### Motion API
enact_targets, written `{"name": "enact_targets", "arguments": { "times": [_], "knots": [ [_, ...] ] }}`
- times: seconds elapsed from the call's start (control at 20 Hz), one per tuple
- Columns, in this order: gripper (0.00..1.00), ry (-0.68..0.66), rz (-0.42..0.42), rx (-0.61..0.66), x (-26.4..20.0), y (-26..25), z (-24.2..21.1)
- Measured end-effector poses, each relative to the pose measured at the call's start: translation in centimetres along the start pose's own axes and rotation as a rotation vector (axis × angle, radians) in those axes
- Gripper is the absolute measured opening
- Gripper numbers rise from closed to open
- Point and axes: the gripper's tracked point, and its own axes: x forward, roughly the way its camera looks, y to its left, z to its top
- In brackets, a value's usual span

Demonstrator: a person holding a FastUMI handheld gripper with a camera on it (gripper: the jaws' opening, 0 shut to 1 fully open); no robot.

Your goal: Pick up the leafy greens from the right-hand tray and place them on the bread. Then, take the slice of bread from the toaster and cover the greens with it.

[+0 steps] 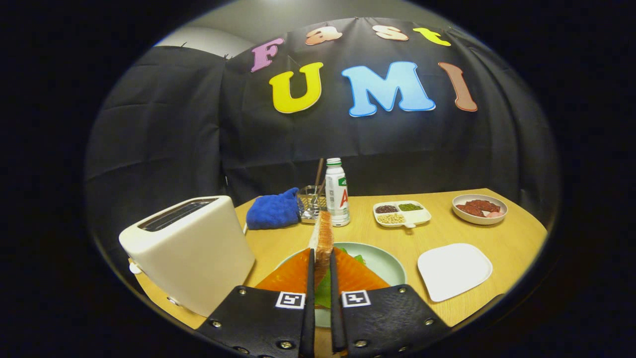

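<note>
My gripper (pixel 321 263) is clamped on a slice of bread (pixel 322 237), both fingers pressing its flat sides so it stands on edge between them, its crust rising just past the fingertips. I hold it right above the pale green plate (pixel 385 261), which sits on the wooden table (pixel 462 231) directly under and ahead of my fingers. On that plate I can see the leafy greens (pixel 324 293) showing in the narrow gap between the fingers and again as a small bit just right of the slice; whatever they rest on is hidden by the gripper.

The toaster (pixel 191 248) stands near on the left, close beside my left finger, its slot facing up. To the right of the plate, near me, lies a white square tray (pixel 454 271). Farther off on the right are a divided dish with beans and grains (pixel 401 214) and a bowl with reddish pieces (pixel 479 208). Straight ahead beyond the slice stands a white bottle with a green cap (pixel 336 191), with a wire holder (pixel 310 201) just left of it and a blue mitt (pixel 273 209) left of that.
</note>
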Motion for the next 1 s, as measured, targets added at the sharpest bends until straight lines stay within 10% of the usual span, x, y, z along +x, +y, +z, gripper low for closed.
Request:
{"name": "enact_targets", "arguments": {
  "times": [0.9, 1.0],
  "knots": [
    [0.37, 0.018, -0.151, -0.184, -1.3, -5.7, -1.7],
    [0.57, 0.006, -0.142, -0.199, -1.6, -6.0, -1.4]
  ]
}}
